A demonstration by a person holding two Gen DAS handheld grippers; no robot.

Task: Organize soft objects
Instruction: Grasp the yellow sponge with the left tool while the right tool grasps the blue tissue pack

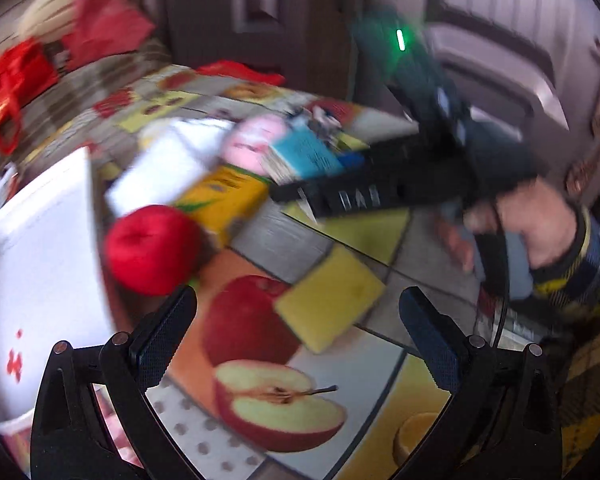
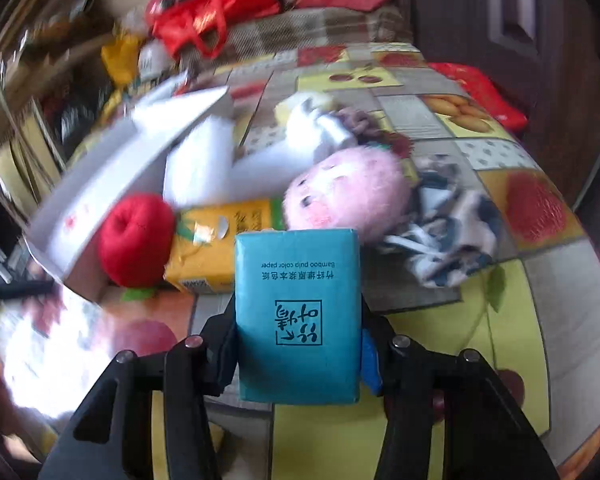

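Observation:
My right gripper (image 2: 298,328) is shut on a blue tissue pack (image 2: 298,316) and holds it above the table; the pack also shows in the left wrist view (image 1: 306,152). Beyond it lie a pink plush toy (image 2: 344,194), a red plush apple (image 2: 134,238), a yellow tissue pack (image 2: 220,248) and a patterned cloth (image 2: 444,232). My left gripper (image 1: 296,320) is open and empty above the fruit-print tablecloth, with a yellow sponge (image 1: 328,300) between its fingers and the red apple (image 1: 152,248) to the front left.
An open white box (image 1: 40,272) stands at the left of the table; it shows in the right wrist view (image 2: 112,176) too. Red bags (image 2: 212,12) and clutter sit behind the table. A dark door (image 1: 268,20) is at the back.

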